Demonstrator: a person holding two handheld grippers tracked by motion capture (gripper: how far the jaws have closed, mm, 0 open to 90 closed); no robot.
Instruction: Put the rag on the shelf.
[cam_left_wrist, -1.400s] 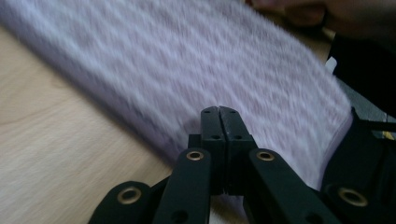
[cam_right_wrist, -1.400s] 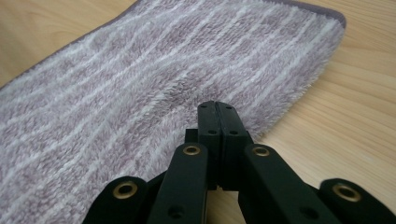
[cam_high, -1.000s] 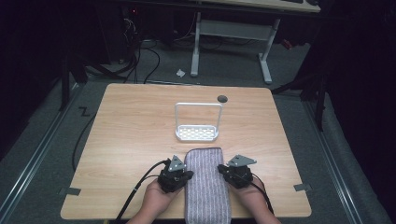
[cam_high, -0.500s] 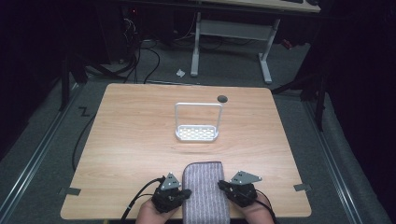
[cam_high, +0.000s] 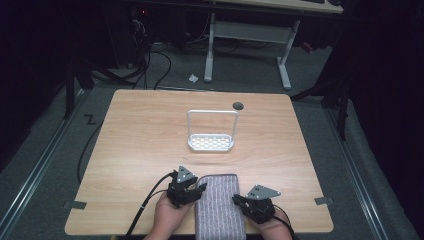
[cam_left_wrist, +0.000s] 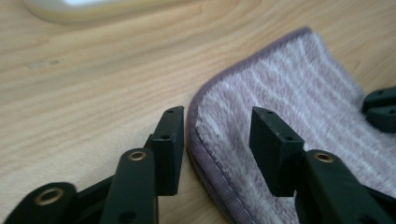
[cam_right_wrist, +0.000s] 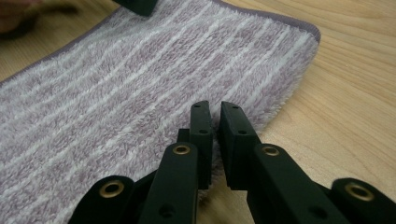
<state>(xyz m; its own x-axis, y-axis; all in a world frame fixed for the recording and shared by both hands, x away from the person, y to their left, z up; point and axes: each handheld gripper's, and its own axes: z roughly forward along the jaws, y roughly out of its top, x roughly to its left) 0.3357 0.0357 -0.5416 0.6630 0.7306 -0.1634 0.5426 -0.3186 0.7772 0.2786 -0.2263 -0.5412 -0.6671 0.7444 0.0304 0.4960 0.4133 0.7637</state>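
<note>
A folded lilac towel with white stripes (cam_high: 218, 207) lies at the table's near edge and hangs over it. My left gripper (cam_high: 202, 188) is at the towel's far left corner. In the left gripper view it (cam_left_wrist: 217, 116) stands open, one jaw on the wood beside the hem and the other over the towel (cam_left_wrist: 289, 93). My right gripper (cam_high: 236, 199) is at the towel's right side. In the right gripper view it (cam_right_wrist: 216, 109) is shut, pinching the towel's (cam_right_wrist: 140, 79) right edge.
A white wire rack with a perforated base (cam_high: 211, 134) stands at the middle of the wooden table (cam_high: 140, 150). A dark cable hole (cam_high: 238, 105) lies behind it. Black cables trail off the near edge at the left. Desk legs stand on the floor beyond.
The towel has slid towards the near edge along with both grippers. Since then the left gripper has moved a little forward to the towel's far left corner.
</note>
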